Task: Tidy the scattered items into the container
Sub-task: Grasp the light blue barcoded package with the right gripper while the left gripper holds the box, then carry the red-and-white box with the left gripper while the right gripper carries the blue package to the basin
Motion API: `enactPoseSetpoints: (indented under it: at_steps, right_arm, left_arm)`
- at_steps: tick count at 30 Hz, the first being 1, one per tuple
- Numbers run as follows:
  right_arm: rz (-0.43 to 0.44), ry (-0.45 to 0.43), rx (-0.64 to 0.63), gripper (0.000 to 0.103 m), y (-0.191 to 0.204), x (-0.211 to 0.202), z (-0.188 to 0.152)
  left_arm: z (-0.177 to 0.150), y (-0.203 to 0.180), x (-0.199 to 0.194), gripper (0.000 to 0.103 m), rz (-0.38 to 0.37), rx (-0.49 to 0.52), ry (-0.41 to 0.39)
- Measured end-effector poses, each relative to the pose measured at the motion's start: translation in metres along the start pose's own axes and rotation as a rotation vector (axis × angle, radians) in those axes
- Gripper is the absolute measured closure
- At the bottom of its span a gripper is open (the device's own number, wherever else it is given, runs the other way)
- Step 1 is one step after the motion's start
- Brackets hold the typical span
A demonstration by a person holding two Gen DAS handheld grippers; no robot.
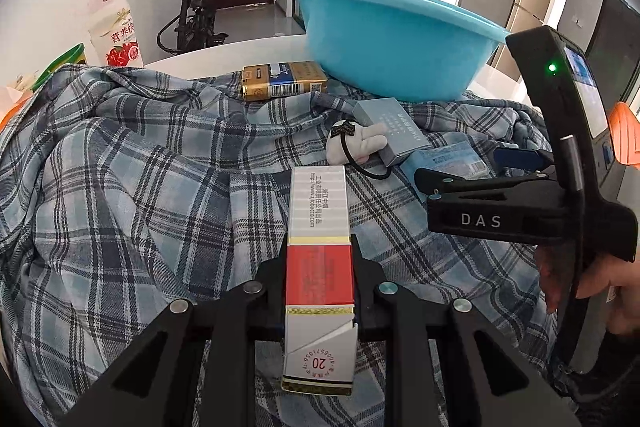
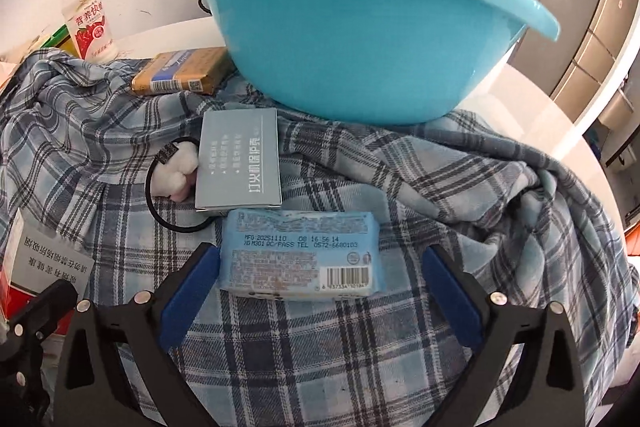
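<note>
My left gripper (image 1: 319, 251) is shut on a red and white cigarette box (image 1: 319, 227), held above the plaid cloth (image 1: 140, 187). My right gripper (image 2: 316, 267) is open, its blue pads (image 2: 188, 297) on either side of a light blue tissue pack (image 2: 302, 255) that lies on the cloth. The right gripper also shows in the left wrist view (image 1: 480, 187). The blue basin (image 1: 388, 39) stands at the back of the cloth and fills the top of the right wrist view (image 2: 352, 27). A grey box (image 2: 240, 159), a white plush hair tie (image 2: 176, 167) and a gold box (image 2: 184, 71) lie in front of it.
A milk drink bottle (image 1: 114, 23) with a red cap stands at the back left on the white table (image 1: 240, 51). A green-rimmed thing (image 1: 60, 63) sits at the far left. The cloth (image 2: 440, 207) is rumpled into folds. A bicycle (image 1: 192, 15) and a door are in the room beyond.
</note>
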State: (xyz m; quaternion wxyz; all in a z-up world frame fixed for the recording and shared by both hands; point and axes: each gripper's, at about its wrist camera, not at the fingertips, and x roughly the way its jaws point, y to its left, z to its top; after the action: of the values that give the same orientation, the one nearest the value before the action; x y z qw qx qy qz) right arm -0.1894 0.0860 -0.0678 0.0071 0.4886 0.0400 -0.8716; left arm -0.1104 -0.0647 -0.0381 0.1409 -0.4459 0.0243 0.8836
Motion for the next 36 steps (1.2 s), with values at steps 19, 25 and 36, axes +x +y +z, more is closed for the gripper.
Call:
enactPoseSetpoints:
  at_steps: [19, 25, 36]
  right_arm:
    - [0.24, -0.033, -0.024, 0.032, -0.037, -0.043, -0.016]
    - [0.216, -0.091, -0.034, 0.032, -0.04, -0.075, -0.045]
    - [0.184, -0.129, 0.012, 0.032, -0.08, -0.1, -0.067]
  left_arm:
    - [-0.004, -0.011, -0.011, 0.079, 0.015, 0.017, 0.009]
    - [-0.007, -0.024, -0.016, 0.079, 0.01, 0.027, 0.017]
    - [-0.011, -0.053, -0.031, 0.079, -0.006, 0.037, 0.007]
